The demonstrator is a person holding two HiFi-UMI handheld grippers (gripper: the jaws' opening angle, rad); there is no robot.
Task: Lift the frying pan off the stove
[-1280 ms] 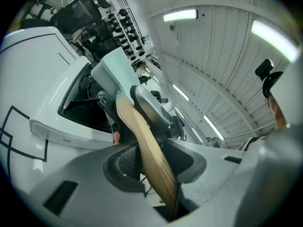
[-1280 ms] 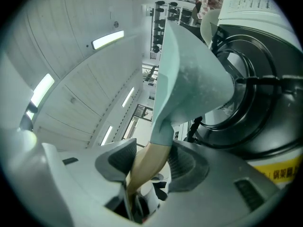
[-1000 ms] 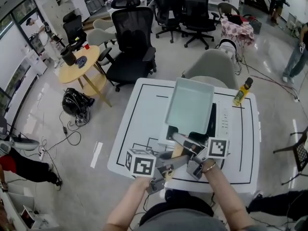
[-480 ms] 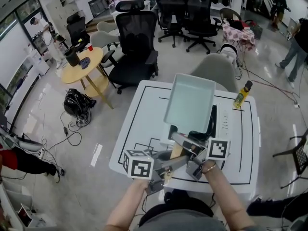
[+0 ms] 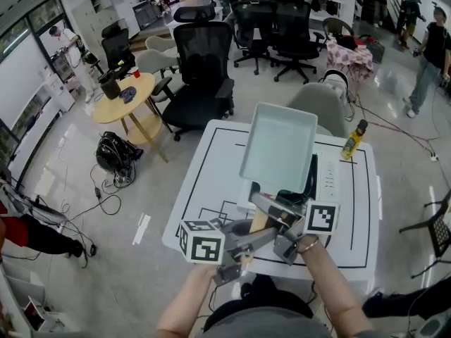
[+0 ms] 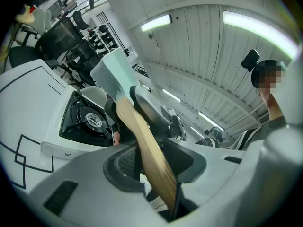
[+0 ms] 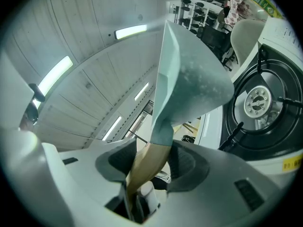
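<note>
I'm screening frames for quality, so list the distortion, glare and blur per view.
Head view: fisheye curving, glare on the floor, frying pan sharp. Left gripper view: dark round vignette, bright ceiling lights, handle soft up close. Right gripper view: same vignette and bending.

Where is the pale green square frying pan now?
Centre of the head view: the pan hangs above the black stove, its wooden handle clamped by the left gripper and right gripper.

Bright ceiling strip lights (image 6: 251, 25); sharp frames, strong fisheye bending at edges.
</note>
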